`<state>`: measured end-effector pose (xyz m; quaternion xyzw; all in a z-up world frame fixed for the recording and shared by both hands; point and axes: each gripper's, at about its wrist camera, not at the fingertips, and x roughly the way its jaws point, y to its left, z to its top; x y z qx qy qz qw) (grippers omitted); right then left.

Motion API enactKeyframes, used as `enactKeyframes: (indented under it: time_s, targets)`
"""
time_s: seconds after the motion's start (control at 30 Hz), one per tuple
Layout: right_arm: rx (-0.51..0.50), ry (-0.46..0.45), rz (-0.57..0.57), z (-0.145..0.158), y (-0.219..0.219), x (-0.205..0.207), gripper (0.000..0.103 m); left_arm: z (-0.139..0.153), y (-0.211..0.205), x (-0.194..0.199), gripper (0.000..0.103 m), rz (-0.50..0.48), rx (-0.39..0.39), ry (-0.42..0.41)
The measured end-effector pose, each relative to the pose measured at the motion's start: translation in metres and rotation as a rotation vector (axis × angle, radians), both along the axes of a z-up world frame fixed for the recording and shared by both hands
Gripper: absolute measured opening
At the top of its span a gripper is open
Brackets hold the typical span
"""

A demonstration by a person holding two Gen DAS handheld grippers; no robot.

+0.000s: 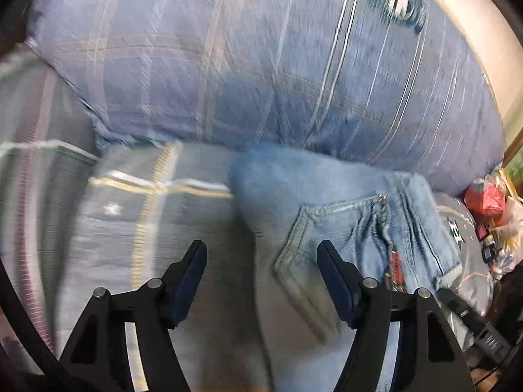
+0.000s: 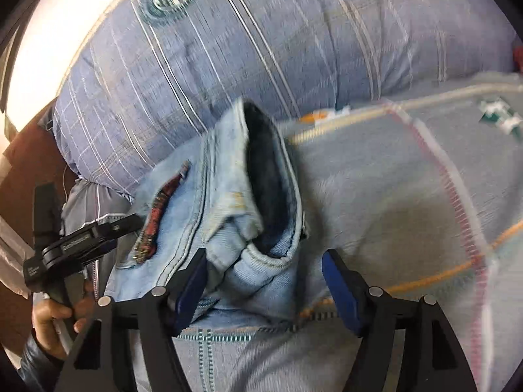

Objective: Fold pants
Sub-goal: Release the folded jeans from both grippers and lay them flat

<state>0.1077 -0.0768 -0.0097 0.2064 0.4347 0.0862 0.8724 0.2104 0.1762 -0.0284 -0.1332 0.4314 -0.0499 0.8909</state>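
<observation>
While both jaws stand wide apart with nothing between them, the left gripper and right gripper hover over the bunched light-blue denim pants, pocket seam showing, lying mid-frame on a grey striped bedsheet below a plump blue checked pillow.

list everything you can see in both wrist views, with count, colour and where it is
jeans: one pair, light blue denim, bunched on the bed cover in front of both grippers
pillow: one, blue with pale stripes, behind the jeans
bed cover: one, grey with orange and pink stitched lines, under everything
plastic bags: a cluster, red and clear, far right edge of the left view, contents unclear
left gripper: black with blue pads, open, above the cover and jeans
right gripper: black with blue pads, open, around the jeans' hem
</observation>
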Motion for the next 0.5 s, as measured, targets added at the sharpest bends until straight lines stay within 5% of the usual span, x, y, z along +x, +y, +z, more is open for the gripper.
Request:
enactKeyframes:
  time_s: [0.13,0.23,0.37,0.5]
  targets:
    - [-0.105,-0.134,-0.001,0.042,0.012,-0.014,0.073,0.028,-0.007,-0.04,0.071,-0.035,0.013,-0.11]
    - [-0.179,-0.165,0.017,0.058,0.026,-0.003,0.073,0.029,-0.039,-0.049,0.071,-0.114,0.07,-0.113]
    - [-0.351,0.022,-0.022,0.012,0.031,0.021,0.073,-0.012,-0.061,-0.04,0.071,-0.153,0.141,0.015]
    - [-0.247,0.068,-0.053,-0.012,0.012,0.019,0.077,-0.026,-0.061,-0.043,0.071,-0.128,0.144,0.024]
